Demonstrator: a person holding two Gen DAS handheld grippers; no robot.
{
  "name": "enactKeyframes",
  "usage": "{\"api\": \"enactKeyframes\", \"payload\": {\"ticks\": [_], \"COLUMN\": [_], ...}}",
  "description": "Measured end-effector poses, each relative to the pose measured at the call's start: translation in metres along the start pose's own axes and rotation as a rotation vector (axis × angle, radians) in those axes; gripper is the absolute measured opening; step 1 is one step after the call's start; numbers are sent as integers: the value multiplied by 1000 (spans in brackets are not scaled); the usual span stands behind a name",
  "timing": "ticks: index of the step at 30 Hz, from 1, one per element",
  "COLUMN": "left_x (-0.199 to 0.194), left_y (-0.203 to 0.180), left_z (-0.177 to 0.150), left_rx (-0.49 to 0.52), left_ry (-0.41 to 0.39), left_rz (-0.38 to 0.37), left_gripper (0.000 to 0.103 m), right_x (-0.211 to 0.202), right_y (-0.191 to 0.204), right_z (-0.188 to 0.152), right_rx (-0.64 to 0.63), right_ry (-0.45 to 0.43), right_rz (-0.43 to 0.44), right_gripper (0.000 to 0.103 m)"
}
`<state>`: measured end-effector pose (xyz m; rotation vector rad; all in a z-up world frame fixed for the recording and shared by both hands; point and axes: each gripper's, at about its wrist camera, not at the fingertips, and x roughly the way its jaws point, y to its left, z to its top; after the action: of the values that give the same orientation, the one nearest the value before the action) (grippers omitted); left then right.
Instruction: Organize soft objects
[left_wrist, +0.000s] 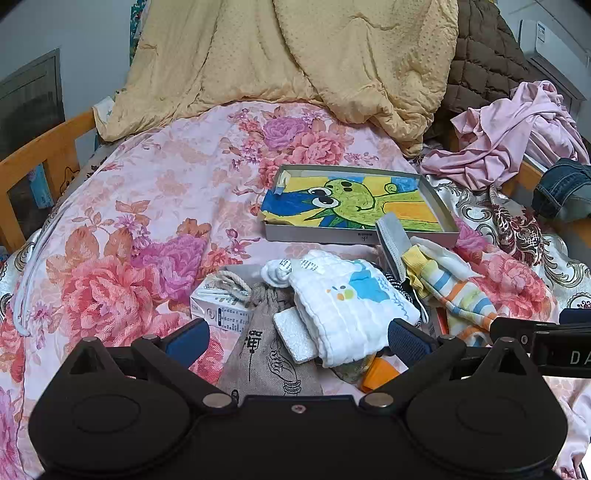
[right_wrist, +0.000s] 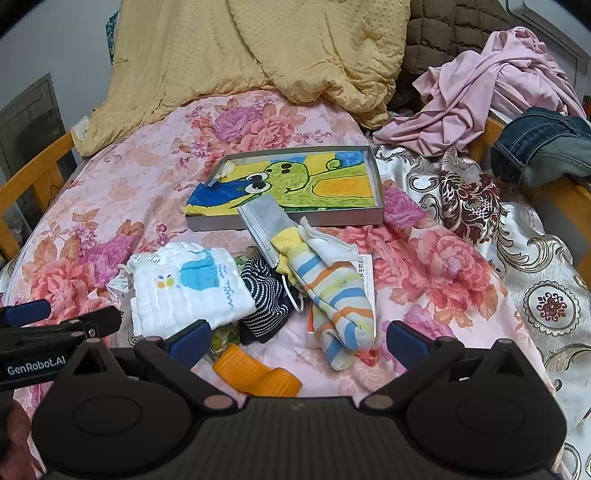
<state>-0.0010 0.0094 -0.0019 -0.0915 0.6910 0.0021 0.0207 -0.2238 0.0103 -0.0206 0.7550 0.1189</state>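
Socks (right_wrist: 332, 291), white cloth (right_wrist: 188, 291) and mask (right_wrist: 264, 221) clutter the bed (right_wrist: 122, 192); left tool (left_wrist: 297, 338) and right tool (right_wrist: 297, 339) both spread, holding nothing.

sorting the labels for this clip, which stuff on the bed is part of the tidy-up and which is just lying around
Part of the job: white muslin cloth, striped sock, navy striped sock, face mask, tray.

Lying about: yellow quilt, pink garment, jeans, orange plastic piece, linen pouch.
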Motion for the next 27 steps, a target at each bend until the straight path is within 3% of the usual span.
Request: {"api": "enactKeyframes", "payload": {"ticks": [27], "left_x": [0], "left_y": [0], "left_z": [0], "left_rx": [1], "left_ry": [2], "left_rz": [2], "left_gripper": [102], "right_x": [0], "right_y": [3], "right_z": [-1], "right_rx": [4], "right_ry": [1], "right_rz": [3], "right_gripper": [103]}}
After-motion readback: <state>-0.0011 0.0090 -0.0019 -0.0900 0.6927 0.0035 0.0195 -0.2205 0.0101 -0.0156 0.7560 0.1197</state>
